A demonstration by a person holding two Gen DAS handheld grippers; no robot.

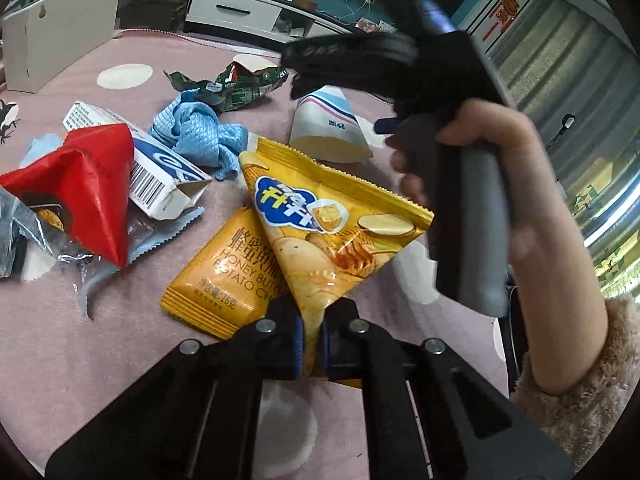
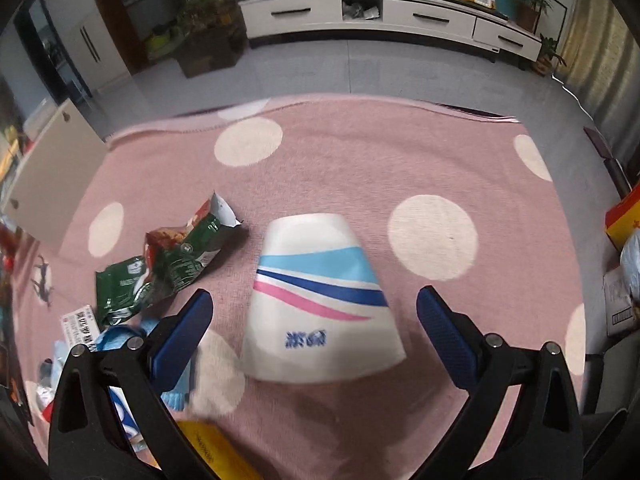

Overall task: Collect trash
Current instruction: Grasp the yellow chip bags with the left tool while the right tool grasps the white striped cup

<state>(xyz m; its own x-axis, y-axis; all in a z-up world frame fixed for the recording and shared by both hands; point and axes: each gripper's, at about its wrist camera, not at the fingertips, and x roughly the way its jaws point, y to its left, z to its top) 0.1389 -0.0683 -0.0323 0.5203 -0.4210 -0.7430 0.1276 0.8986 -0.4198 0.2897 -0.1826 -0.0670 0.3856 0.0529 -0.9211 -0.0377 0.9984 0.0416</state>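
The left gripper (image 1: pixel 311 330) is closed on the lower corner of a yellow chip bag (image 1: pixel 332 224), which is pinched between its blue fingers (image 1: pixel 297 336) and stands up from them. Under this bag, just left of the fingers, a second yellow bag (image 1: pixel 224 276) is seen lying flat on the pink dotted blanket (image 1: pixel 60 320). Further left of the fingers a red wrapper (image 1: pixel 92 188), a white carton (image 1: pixel 156 172) and a blue cloth (image 1: pixel 196 132) are found, with a green wrapper (image 1: pixel 236 84) beyond them. The right gripper (image 2: pixel 314 312) is held with its fingers (image 2: pixel 184 332) wide apart and nothing between the pads. A paper cup (image 2: pixel 320 300) lies on its side on the blanket, between and a little ahead of these fingers, not touched by them. The hand (image 1: pixel 492 184) holding the right gripper is visible from the left wrist.
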